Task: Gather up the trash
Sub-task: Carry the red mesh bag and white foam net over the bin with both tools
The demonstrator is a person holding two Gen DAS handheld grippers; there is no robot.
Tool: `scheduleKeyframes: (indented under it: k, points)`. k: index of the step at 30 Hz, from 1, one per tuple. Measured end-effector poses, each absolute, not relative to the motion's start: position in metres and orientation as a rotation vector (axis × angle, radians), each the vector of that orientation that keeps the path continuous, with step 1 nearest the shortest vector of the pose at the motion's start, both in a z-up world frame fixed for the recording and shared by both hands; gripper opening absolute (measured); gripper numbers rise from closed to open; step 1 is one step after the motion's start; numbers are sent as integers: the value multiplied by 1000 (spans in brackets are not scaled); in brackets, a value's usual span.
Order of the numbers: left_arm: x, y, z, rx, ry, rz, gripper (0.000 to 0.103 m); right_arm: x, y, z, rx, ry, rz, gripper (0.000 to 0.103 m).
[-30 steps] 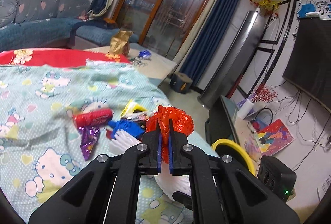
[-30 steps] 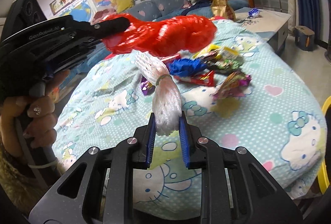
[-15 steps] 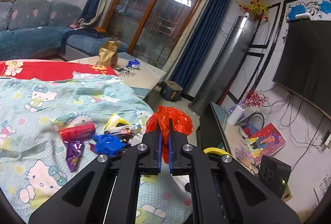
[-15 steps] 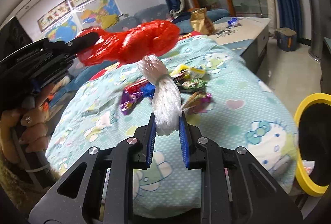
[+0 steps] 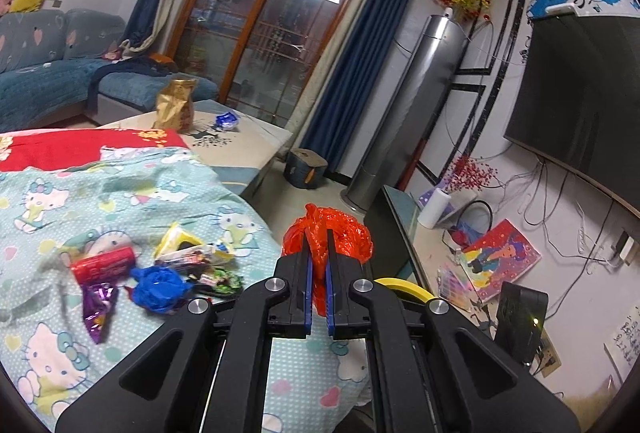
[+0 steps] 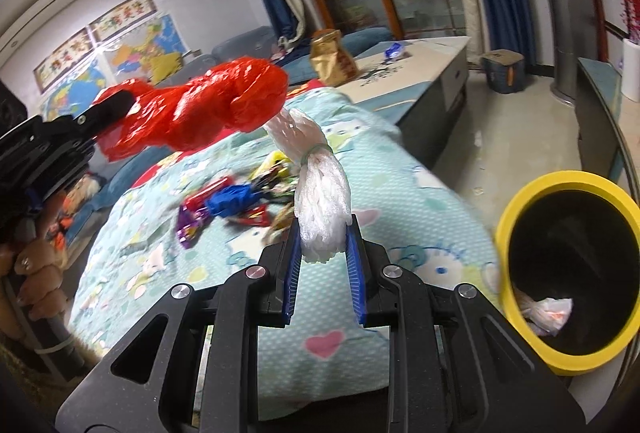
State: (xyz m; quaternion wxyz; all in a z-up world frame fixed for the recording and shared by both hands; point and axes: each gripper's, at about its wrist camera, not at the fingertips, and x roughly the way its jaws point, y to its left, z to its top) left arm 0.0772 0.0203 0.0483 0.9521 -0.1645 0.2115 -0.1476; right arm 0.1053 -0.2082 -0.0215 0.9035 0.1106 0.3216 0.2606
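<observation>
Both loads have swung off the wrappers (image 6: 236, 203) toward the yellow bin (image 6: 568, 273) (now in full view).

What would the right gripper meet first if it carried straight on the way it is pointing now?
Probably the cartoon-print bedspread near the scattered wrappers. The right gripper, shut on the white foam net, points slightly downward over the bed; depth is hard to judge.

Black gripper (image 5: 318, 265) — blue pads (image 5: 307, 289), silver screws.
</observation>
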Motion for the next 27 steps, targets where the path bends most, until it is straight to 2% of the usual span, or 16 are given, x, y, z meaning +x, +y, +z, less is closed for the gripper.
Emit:
scheduleKeyframes:
  k: [27]
  points:
    - [93,-53,38,-247,467,-458,4,123,-293,-23,299,626,286,16]
